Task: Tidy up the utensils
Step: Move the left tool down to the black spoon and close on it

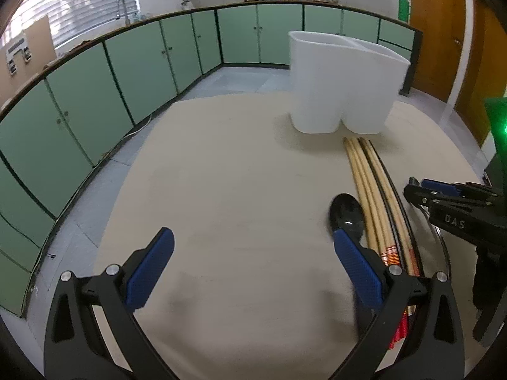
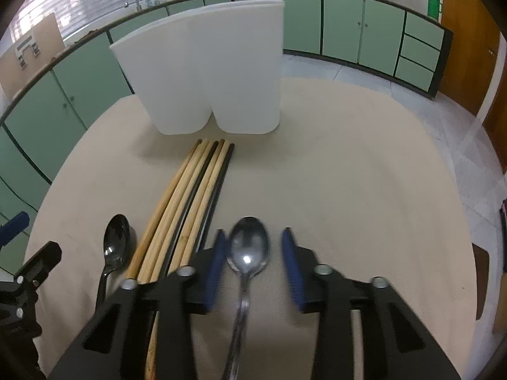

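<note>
A white two-compartment holder [image 2: 209, 76] stands at the far side of the beige table; it also shows in the left wrist view [image 1: 342, 85]. Several wooden and black chopsticks [image 2: 187, 202] lie in a row in front of it, also seen in the left wrist view [image 1: 377, 196]. A black spoon [image 2: 115, 247] lies left of them, bowl away from me [image 1: 347, 215]. A silver spoon [image 2: 248, 253] lies between the open fingers of my right gripper [image 2: 253, 269], not gripped. My left gripper [image 1: 253, 266] is open and empty over bare table, its right finger by the black spoon.
The round table [image 2: 364, 190] has a beige cloth. Green cabinets [image 1: 95, 101] line the room behind, with a wooden door [image 1: 434, 31] at the right. The right gripper's body [image 1: 459, 215] shows at the right of the left wrist view.
</note>
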{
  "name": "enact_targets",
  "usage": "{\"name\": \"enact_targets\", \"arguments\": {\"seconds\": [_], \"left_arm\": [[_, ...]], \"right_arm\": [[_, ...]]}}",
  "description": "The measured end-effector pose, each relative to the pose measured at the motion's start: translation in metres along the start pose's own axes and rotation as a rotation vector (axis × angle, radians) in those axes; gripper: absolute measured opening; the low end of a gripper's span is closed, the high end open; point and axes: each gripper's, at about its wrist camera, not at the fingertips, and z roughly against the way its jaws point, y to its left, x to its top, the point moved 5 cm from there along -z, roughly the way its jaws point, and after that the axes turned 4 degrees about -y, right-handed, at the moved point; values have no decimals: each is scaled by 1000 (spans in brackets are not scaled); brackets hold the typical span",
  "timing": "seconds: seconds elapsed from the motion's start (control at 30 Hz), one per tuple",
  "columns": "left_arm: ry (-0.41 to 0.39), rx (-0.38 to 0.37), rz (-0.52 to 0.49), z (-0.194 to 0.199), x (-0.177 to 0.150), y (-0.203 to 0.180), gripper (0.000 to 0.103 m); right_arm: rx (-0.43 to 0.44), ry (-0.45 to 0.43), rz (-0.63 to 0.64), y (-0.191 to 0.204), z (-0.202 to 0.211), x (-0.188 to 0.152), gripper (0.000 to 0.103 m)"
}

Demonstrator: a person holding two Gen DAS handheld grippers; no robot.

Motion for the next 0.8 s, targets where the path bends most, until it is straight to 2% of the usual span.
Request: {"name": "enact_targets", "arguments": {"seconds": [0.33, 0.53, 0.8], "left_arm": [[62, -44, -47, -20, -8, -29, 98], [105, -41, -66, -36, -17, -39, 98], [103, -34, -35, -45, -13, -36, 99]], "right_arm": [[-16, -7, 0, -5, 9, -7, 28], [-11, -7, -15, -7, 13, -10, 28], [-18, -13, -14, -6, 8, -8, 28]]}}
